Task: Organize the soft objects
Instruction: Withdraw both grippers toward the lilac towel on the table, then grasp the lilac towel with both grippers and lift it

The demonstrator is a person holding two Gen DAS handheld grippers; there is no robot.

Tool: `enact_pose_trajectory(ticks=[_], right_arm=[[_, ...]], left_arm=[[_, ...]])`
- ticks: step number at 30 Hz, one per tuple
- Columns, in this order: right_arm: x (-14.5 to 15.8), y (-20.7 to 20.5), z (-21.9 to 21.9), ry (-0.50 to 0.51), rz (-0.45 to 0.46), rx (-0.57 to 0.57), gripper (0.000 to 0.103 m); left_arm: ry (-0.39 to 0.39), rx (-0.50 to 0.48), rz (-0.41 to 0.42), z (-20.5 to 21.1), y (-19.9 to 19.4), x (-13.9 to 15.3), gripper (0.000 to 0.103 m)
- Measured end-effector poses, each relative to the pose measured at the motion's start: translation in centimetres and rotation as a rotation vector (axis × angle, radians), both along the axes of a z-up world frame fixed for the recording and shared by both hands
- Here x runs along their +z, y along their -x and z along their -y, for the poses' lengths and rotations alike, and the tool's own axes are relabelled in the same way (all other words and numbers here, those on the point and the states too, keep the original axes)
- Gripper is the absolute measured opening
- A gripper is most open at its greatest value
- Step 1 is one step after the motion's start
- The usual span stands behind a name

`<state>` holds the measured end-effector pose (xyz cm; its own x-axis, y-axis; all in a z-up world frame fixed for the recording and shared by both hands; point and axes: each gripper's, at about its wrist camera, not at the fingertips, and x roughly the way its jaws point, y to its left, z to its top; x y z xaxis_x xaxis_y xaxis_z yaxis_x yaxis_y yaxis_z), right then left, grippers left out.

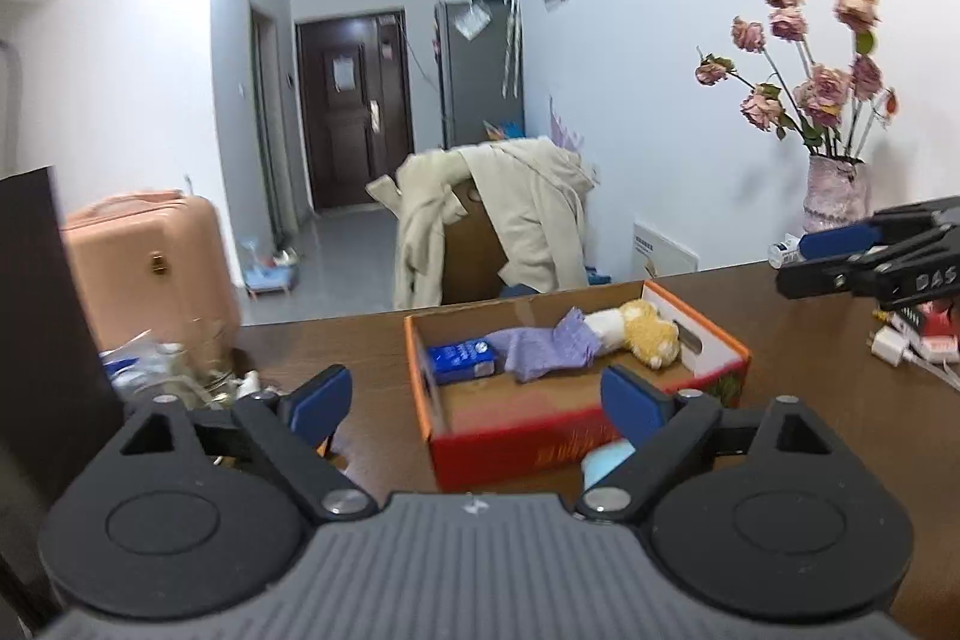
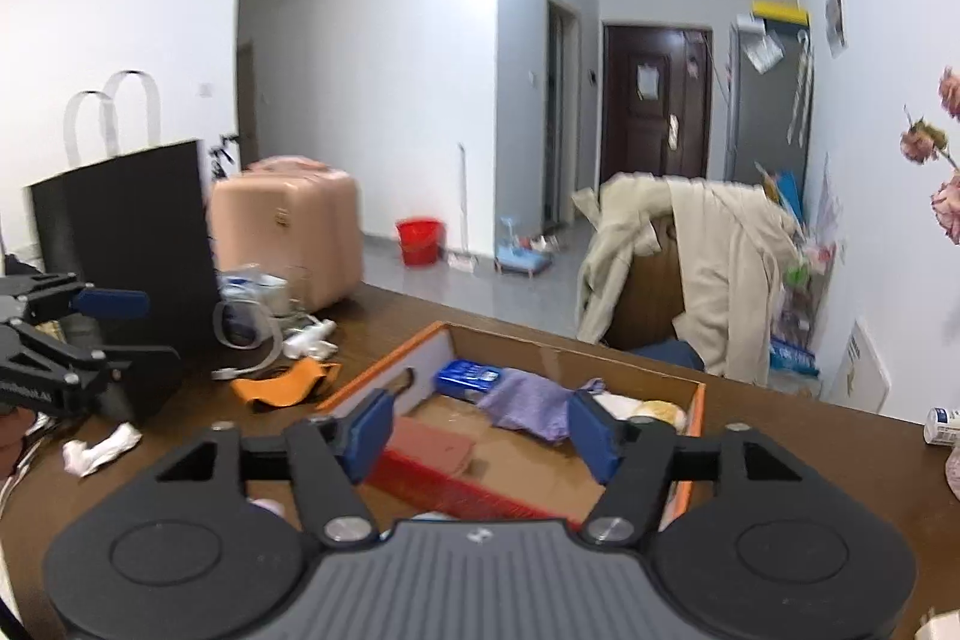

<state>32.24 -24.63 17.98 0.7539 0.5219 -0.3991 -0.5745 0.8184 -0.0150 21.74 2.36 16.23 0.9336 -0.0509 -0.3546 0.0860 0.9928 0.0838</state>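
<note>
Both wrist views look slightly downward across the cardboard box from just in front of it. The left view faces it squarely from its red front side; the right view crosses it diagonally, off its front right corner. Both share the box, the hallway door beyond, and the draped chair behind the box.

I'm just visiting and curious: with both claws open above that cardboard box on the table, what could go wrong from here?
Three risks, as I judge it:
1. The vase of dried flowers stands near the right claw; a wide swing could topple it.
2. The purple cloth overlaps the plush toy in the box, so grabbing one may drag the other.
3. The left claw hangs near clutter beside the black bag and could snag it.
</note>
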Motion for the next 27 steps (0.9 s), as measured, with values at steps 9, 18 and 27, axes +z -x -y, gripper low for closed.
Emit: enact_pose_trajectory(ticks=[9, 18, 27], right_arm=[[-7.5, 10.5, -0.3, -0.028, -0.021, -0.042, 0.073], [-12.3, 14.3, -1.3, -0.066, -0.163, -0.106, 0.073], [-12.1, 10.8, -8.1, -0.029, -0.205, -0.016, 0.047]], left_arm=[[0.045, 0.057, -0.059, 0.3, 8.9, -8.5, 0.096], [0.156, 0.061, -0.133, -3.0, 9.8, -11.4, 0.096], [0.262, 0.006, -0.177, -7.0, 0.7, -10.5, 0.083]])
